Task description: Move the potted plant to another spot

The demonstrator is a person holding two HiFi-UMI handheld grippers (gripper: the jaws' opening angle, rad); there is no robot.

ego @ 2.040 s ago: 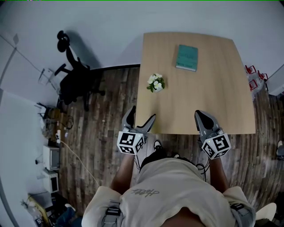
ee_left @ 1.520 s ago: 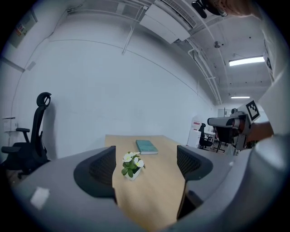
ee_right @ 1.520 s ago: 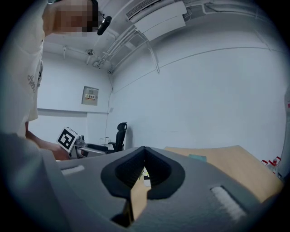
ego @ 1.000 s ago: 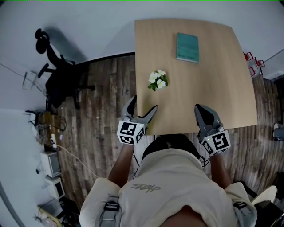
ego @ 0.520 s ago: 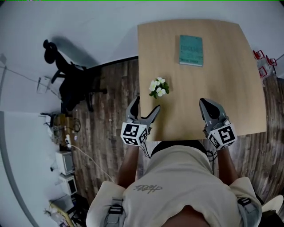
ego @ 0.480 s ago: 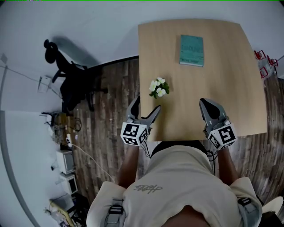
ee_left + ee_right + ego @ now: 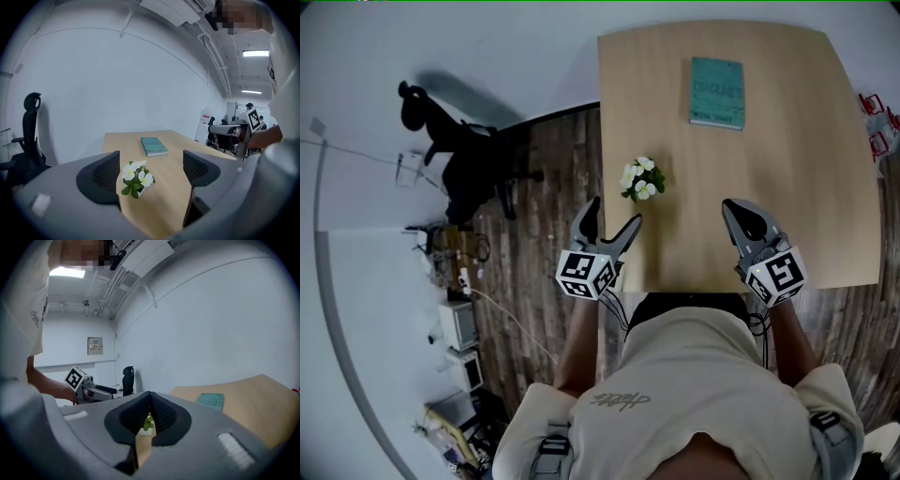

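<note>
A small potted plant (image 7: 642,178) with white flowers in a white pot stands near the left edge of the wooden table (image 7: 797,169). My left gripper (image 7: 614,213) hovers at the table's near left corner, just short of the plant, and is open. In the left gripper view the plant (image 7: 137,178) sits ahead of my left gripper (image 7: 150,174), closer to its left jaw, with nothing touching it. My right gripper (image 7: 741,212) is shut and empty over the near edge, further right. In the right gripper view its jaws meet at the tips (image 7: 149,405), and the plant (image 7: 148,423) shows through the gap below them.
A teal book (image 7: 715,91) lies flat at the far middle of the table. A black office chair (image 7: 464,169) stands on the wood floor to the left, by the white wall. Boxes and cables (image 7: 455,323) clutter the floor at the left.
Both grippers have come forward over the table's near edge. The left gripper's tips are now closer to the plant. The plant and book have not moved on the table.
</note>
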